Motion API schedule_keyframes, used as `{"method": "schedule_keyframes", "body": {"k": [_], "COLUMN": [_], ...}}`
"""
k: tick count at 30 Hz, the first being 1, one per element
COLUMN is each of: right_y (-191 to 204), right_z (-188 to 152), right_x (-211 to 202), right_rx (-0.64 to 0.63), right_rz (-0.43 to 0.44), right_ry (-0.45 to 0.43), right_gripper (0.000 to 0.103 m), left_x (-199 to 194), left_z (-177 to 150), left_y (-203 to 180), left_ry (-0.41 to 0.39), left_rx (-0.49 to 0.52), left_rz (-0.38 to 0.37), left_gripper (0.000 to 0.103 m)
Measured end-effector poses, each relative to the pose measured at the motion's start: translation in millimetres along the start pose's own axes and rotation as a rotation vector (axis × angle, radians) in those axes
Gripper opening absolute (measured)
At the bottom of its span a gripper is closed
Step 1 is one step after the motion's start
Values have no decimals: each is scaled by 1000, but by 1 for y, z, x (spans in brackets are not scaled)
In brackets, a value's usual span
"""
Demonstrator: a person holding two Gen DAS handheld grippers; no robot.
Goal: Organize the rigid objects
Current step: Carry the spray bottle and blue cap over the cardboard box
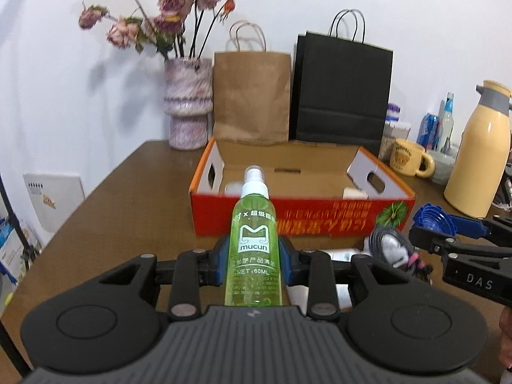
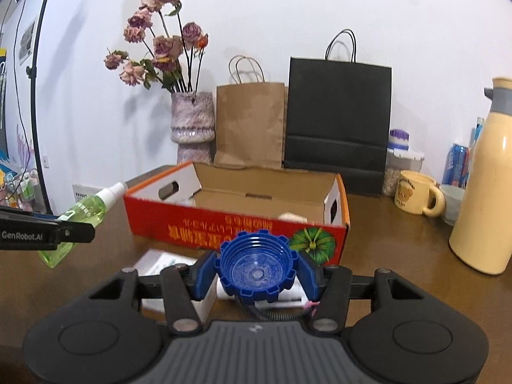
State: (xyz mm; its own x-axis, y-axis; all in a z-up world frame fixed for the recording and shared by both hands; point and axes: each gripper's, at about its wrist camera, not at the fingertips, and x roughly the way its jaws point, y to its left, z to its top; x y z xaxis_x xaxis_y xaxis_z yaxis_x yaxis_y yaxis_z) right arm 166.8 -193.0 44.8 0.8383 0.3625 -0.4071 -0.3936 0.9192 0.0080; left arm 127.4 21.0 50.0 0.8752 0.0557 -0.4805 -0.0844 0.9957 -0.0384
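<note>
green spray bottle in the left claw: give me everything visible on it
The translucent green plastic spray bottle has a white pump head under a clear cap and white print reading "mucun" and "NET: 60ML". The left claw is shut on its lower body, blue pads on both sides. It is held off the brown table, nozzle end aimed at the open red cardboard box.

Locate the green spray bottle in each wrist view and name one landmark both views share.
Left wrist view: the green spray bottle stands centre frame, clamped between the left gripper fingers, nozzle up.
Right wrist view: the bottle is at the left edge, tilted, nozzle toward the red cardboard box.
Shared landmark: that red box, just beyond the bottle in both.
</note>
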Motion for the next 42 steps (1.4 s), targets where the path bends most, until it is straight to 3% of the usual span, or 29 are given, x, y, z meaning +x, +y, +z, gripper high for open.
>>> {"method": "schedule_keyframes", "body": {"k": [18,32,42], "right_y": [0,-16,-35], "right_z": [66,99,106], "right_x": [47,109,161], "right_rx": [19,56,96], "right_rz": [-12,-55,-43], "right_ry": [-58,-35,46], "right_gripper": [53,53,53], "left_x": [40,95,141], "left_z": [58,96,108], "left_y": [-14,-12,-12], "left_ry": [-69,-86,-43], "left_rx": [-9,-94,-102], "left_rz": [2,11,22], "left_gripper": [32,32,32]}}
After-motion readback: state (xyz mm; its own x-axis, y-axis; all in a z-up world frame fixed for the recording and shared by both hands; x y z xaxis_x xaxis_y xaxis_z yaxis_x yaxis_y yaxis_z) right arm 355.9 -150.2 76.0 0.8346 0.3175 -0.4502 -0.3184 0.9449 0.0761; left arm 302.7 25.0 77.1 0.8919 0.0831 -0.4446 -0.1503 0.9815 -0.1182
